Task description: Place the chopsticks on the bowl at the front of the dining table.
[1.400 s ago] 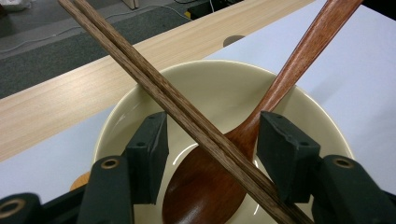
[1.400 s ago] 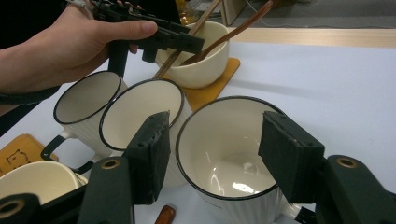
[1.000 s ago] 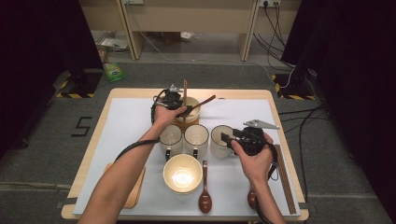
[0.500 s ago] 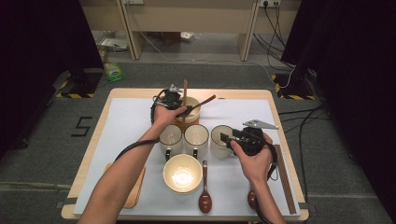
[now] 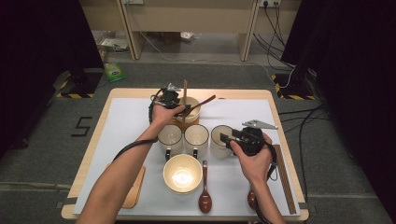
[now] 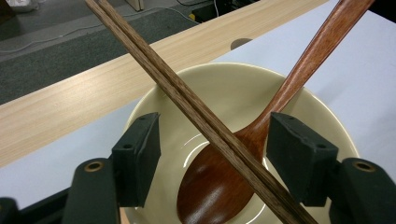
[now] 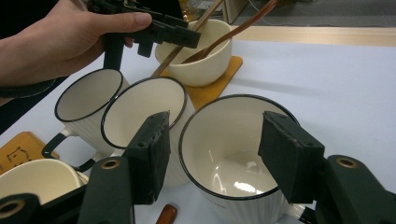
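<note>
A white sheet covers the wooden tabletop (image 5: 140,95) on grey carpet. At twelve o'clock, the left hand-held gripper (image 6: 212,154), jaws just widening, straddles chopsticks (image 6: 187,100) in the bowl (image 6: 224,79). At three o'clock, the right hand-held gripper (image 7: 212,149) brackets a mug (image 7: 233,154), spread.

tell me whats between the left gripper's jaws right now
In the left gripper view, the left gripper has its jaws open over the far bowl; between them lie the chopsticks crossing the wooden spoon. The jaws have just been opening.
</note>
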Available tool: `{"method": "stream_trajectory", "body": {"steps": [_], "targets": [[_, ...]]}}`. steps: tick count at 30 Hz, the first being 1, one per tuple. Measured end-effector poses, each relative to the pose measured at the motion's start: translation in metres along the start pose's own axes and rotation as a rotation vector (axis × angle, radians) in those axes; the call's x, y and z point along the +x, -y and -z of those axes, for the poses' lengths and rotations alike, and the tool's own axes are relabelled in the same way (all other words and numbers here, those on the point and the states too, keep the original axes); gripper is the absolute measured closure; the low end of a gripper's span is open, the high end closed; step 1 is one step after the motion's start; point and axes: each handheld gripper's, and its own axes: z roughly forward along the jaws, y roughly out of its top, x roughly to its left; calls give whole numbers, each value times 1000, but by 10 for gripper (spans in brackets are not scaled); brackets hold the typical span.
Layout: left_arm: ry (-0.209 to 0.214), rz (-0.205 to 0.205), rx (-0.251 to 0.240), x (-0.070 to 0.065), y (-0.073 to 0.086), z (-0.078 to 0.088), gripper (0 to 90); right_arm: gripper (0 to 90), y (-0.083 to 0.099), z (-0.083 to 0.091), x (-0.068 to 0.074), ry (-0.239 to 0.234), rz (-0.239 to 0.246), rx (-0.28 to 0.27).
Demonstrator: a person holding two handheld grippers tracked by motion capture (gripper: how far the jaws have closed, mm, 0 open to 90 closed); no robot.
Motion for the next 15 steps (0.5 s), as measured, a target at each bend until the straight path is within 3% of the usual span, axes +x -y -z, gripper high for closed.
{"method": "stream_trajectory", "body": {"steps": [15], "targets": [[2,-13,-36,0,-7,21,290,431,0,1,0,7,0,-4]]}}
